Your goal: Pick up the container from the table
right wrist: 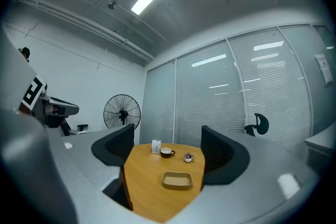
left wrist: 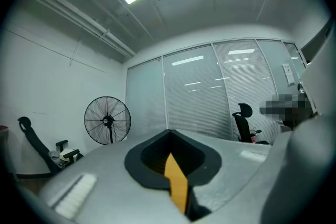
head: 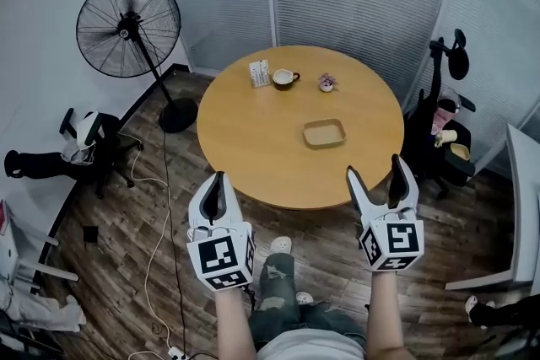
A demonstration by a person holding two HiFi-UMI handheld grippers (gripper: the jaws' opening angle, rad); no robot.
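The container [head: 325,133] sits right of centre on the table [head: 253,152]. Off the table's near edge, the right gripper [head: 375,171] gapes empty and the left gripper [head: 218,184] is closed. The container's shallow rim may slip from a poorly placed pinch.

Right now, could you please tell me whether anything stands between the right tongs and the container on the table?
Nothing visible does: only bare table lies between the right tongs and the container; the cup and small plant stand beyond it.

Head view overhead, others level, table [head: 253,139] shared
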